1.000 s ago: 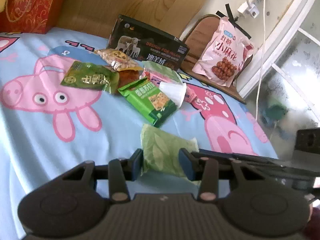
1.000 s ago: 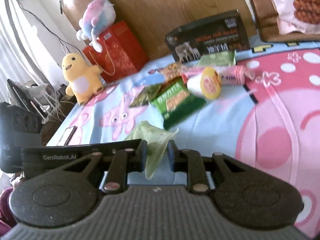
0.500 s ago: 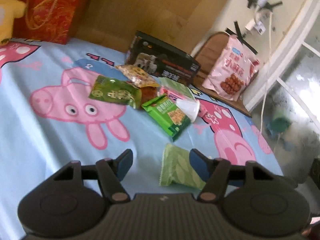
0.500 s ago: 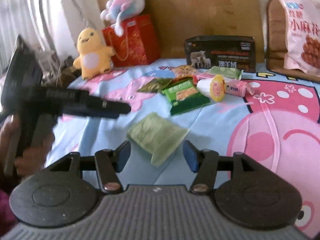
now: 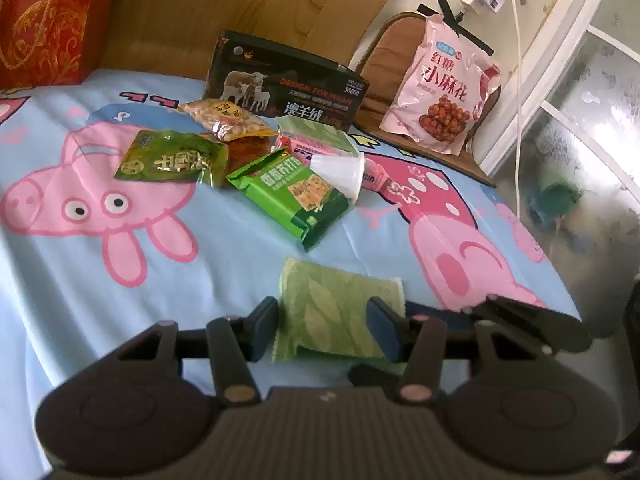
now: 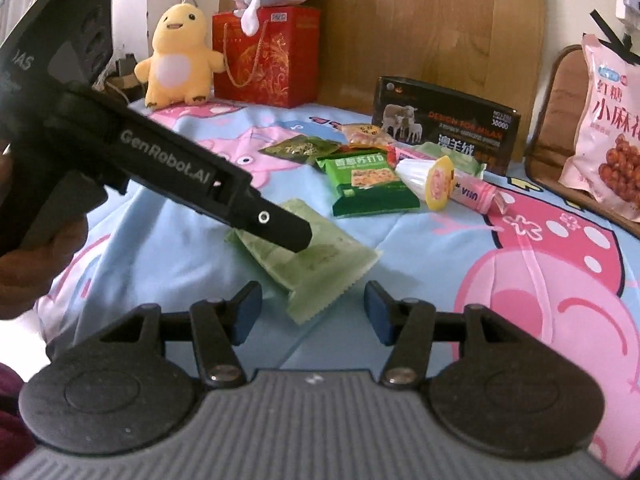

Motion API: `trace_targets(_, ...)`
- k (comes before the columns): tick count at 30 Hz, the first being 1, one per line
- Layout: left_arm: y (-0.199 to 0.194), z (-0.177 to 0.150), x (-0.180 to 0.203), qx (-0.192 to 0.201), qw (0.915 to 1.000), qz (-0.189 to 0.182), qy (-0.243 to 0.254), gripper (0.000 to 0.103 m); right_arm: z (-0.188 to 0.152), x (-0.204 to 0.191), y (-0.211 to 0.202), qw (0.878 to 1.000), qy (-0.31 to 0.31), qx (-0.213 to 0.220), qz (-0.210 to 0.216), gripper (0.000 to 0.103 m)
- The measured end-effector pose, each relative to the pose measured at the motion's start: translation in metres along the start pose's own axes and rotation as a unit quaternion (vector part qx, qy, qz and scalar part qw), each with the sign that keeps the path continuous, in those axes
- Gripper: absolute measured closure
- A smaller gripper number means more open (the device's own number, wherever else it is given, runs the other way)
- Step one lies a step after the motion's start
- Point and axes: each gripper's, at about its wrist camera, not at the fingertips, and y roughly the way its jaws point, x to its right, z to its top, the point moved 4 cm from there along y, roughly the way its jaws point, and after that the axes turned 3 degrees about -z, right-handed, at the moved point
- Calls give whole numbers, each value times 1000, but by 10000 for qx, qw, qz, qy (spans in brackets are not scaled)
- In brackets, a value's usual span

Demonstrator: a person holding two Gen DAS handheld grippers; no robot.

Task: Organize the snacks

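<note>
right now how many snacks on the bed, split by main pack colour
green: 4 - pale leaf pack, dark green pack, bright green cracker pack, pale green pack at the back
orange/yellow: 1 - nut pack
pink: 1 - pink tube pack
white: 1 - jelly cup
total: 7

Daylight pours in from the window (image 5: 592,128) at the far right, blowing out its panes. The bedsheet (image 5: 224,256) is evenly lit, shadows soft. Fisheye bending curves the edges. Near gripper bodies look dark; the far wall is slightly hazy.
</note>
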Motion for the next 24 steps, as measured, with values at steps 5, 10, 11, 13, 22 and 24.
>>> trace_targets(5, -5, 4, 7, 34, 9999, -80, 85, 70, 1, -2, 1, 9998, 117, 130, -30, 51)
trace_targets(10, -18, 41, 13, 321, 9989, -294, 154, 69, 21, -1, -7, 9990, -20, 435, -41, 60)
trace_targets(11, -17, 53, 14, 364, 9987, -310, 165, 69, 29, 2, -7, 9985, -13, 544, -45, 60)
trace_targets(13, -11, 81, 14, 438, 9984, -332, 162, 69, 46, 13, -3, 9977, -18, 673, -52, 60)
trace_targets(22, 67, 231, -11, 686, 9976, -106, 54, 69, 163, 104, 77, 9964, 71, 813, -209, 60)
trace_targets(24, 88, 248, -20, 641, 9979, -22, -26, 69, 180, 120, 104, 9976, 148, 631, -260, 60)
